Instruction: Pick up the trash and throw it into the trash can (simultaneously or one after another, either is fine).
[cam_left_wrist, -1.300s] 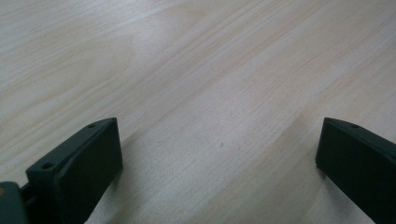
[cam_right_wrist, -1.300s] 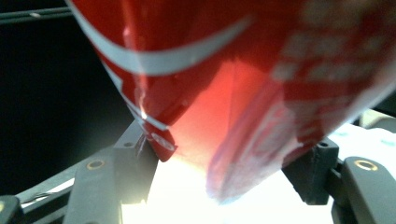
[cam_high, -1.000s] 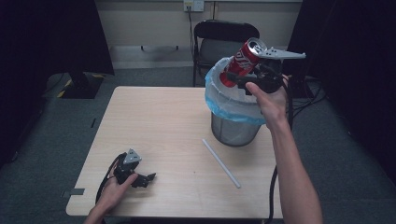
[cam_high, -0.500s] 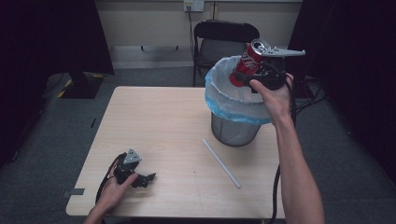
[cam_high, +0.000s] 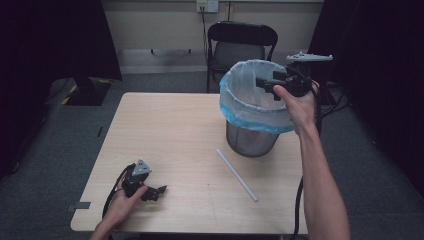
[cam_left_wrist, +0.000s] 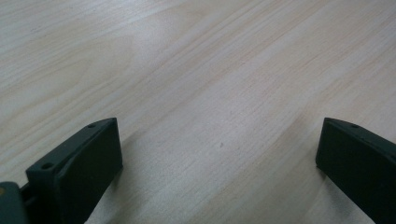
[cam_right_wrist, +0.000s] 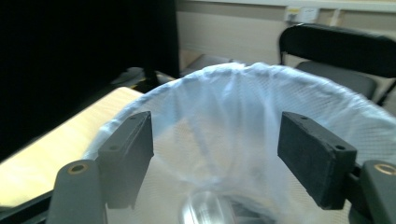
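Right gripper (cam_high: 266, 84) open over lined bin (cam_high: 235, 102) — can (cam_right_wrist: 205, 212) inside.

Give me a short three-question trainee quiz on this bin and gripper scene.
1. True or false: the right gripper holds a can.
2. What lies on the table in front of the bin? A) a spoon B) a straw C) a cup
3. Where is the left gripper?

Key
1. False: its jaws have just been opening and stand apart over the bin with nothing between them.
2. B, the straw.
3. Low on the table's near left corner, jaws open.
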